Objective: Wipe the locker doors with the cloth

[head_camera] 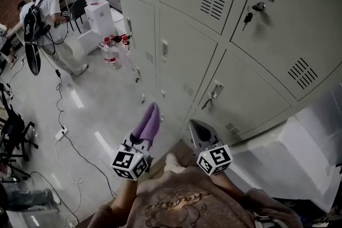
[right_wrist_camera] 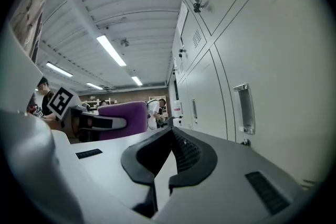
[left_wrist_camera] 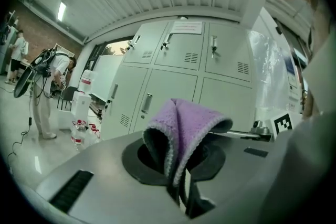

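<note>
Left gripper (head_camera: 141,139) pinching folded purple cloth (head_camera: 148,123); right gripper (head_camera: 196,128) jaws pressed together, empty, before grey locker doors (head_camera: 184,56)

Glossy grey floor (head_camera: 101,109) spreads ahead and left of the left hand-held gripper (head_camera: 149,117). Well ahead of it, water bottles (head_camera: 111,53) cluster beside a water dispenser (head_camera: 99,13). Off to its left lie a power strip (head_camera: 60,132) and a trailing black cable (head_camera: 80,155).

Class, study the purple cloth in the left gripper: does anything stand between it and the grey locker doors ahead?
Nothing visible does. The cloth, clamped in the left gripper, faces the locker doors with only open space between them. The water bottles stand off to the left, beside the lockers and out of the way.
</note>
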The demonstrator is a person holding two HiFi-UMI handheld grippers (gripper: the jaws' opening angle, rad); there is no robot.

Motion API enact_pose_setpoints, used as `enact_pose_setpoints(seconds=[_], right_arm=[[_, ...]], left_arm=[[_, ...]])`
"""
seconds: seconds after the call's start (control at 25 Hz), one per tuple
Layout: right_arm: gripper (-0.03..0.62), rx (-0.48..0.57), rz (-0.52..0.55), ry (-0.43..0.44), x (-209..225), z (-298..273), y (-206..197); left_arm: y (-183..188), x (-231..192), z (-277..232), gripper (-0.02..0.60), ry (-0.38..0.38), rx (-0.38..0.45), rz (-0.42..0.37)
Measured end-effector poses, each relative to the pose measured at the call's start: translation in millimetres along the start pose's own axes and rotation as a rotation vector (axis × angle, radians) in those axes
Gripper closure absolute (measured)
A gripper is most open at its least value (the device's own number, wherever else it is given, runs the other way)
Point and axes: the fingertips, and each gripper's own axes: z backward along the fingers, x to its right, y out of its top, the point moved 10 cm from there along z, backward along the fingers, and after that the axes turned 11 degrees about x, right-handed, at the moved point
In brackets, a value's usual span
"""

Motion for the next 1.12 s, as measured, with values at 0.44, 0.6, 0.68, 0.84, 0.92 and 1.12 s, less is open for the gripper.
enact_pose_setpoints(seconds=[0.44,0.6,0.68,0.84,0.92,1.12], right_arm=[[0.597,-0.04,-0.045,0.115,52.1,-91.3,-10.4],[0.597,-0.04,-0.049,0.098,53.4,-106.0,-12.9],[0.597,-0.034,-0.058,0.071,52.6,-109.7,-11.5],[0.597,-0.031,-0.069,-0.005,51.0,-109.0,-9.9],[0.597,-0.037,-0.077,-0.039,49.6,-106.6,-10.8],[0.597,-0.039,-0.052,-0.064,48.5,-105.2,-13.0]], left_arm=[[1.5,-41.5,-90.3,0.54,0.065,-0.007,0.006],[4.5,-52.6,-99.8,0.54,0.05,-0.018,0.005],[5.9,-57.5,-103.8,0.54,0.037,-0.023,0.011],[11.9,-64.2,-112.3,0.54,-0.011,-0.035,0.011],[13.8,-67.1,-114.1,0.54,-0.035,-0.034,0.002],[16.8,-76.8,-119.9,0.54,-0.058,-0.027,-0.01]])
